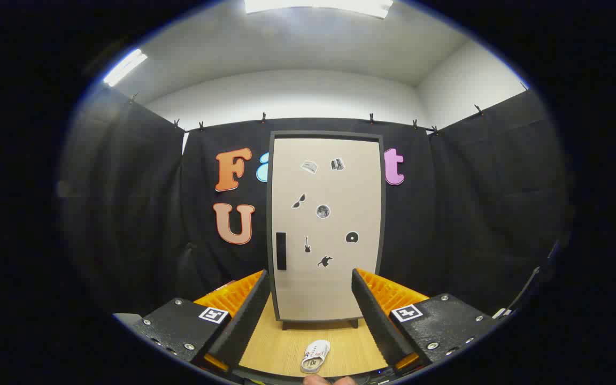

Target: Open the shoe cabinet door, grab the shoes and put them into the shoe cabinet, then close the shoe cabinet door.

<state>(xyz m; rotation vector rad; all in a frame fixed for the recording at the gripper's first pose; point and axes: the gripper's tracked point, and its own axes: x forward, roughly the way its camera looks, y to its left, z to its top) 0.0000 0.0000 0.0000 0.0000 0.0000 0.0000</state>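
Note:
The shoe cabinet (325,224) stands upright at the back of the wooden floor, against the black wall. Its beige door is closed, with a dark frame, several small stickers and a black handle (280,251) low on its left edge. A small white shoe (315,356) lies on the floor in front of the cabinet, between my two fingers. My gripper (310,299) is open, its black and orange fingers (244,315) spread wide with nothing held, some way back from the cabinet.
The light wooden floor (286,347) runs from the fingers to the cabinet's base. Black cloth walls close in on the left, right and back. A fingertip of a person's hand (318,379) shows just below the shoe.

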